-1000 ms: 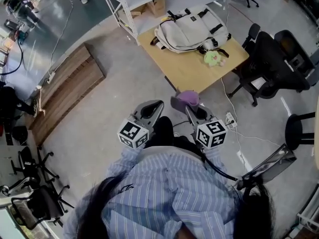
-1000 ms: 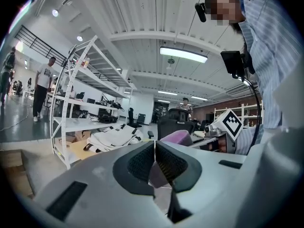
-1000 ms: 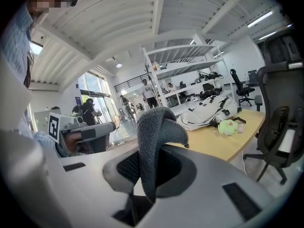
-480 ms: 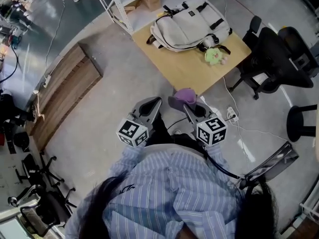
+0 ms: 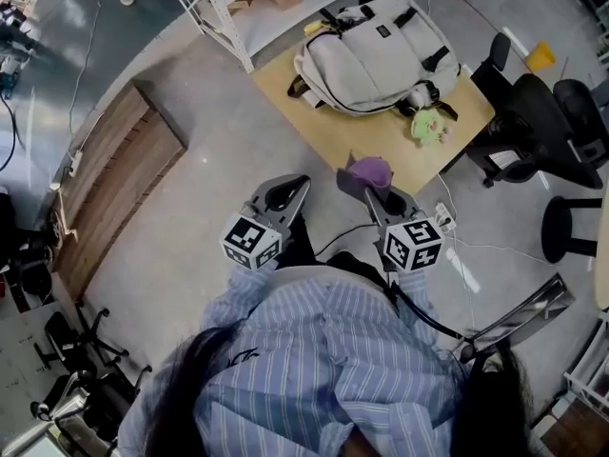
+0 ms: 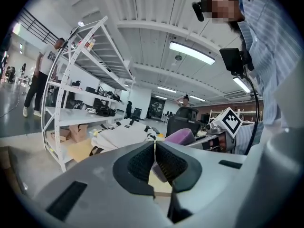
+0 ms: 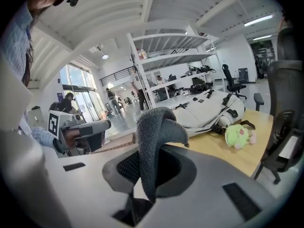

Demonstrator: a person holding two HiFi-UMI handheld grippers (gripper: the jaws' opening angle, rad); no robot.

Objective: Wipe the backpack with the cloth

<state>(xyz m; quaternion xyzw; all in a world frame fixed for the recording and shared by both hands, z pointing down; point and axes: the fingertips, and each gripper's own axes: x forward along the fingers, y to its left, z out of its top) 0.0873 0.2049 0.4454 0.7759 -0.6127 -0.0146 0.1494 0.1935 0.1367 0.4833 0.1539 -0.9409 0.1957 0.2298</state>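
Concrete floor, wooden tabletop (image 5: pixel 376 146) ahead; the backpack (image 5: pixel 381 46) lay along its far edge.
The right claw (image 7: pixel 153 161) pinched the soft, light cloth (image 7: pixel 154 127) (likely to flop unless bunched); the left claw (image 6: pixel 155 148) was closed and empty.

Grey floor (image 5: pixel 238 160), wooden table (image 5: pixel 362 139), white shelving (image 5: pixel 247 8), black office chairs (image 5: pixel 533 122), ceiling strip lights (image 6: pixel 192 52)

Nothing legible; the patch (image 5: pixel 383 31) on the backpack (image 5: pixel 376 60) seems too small.
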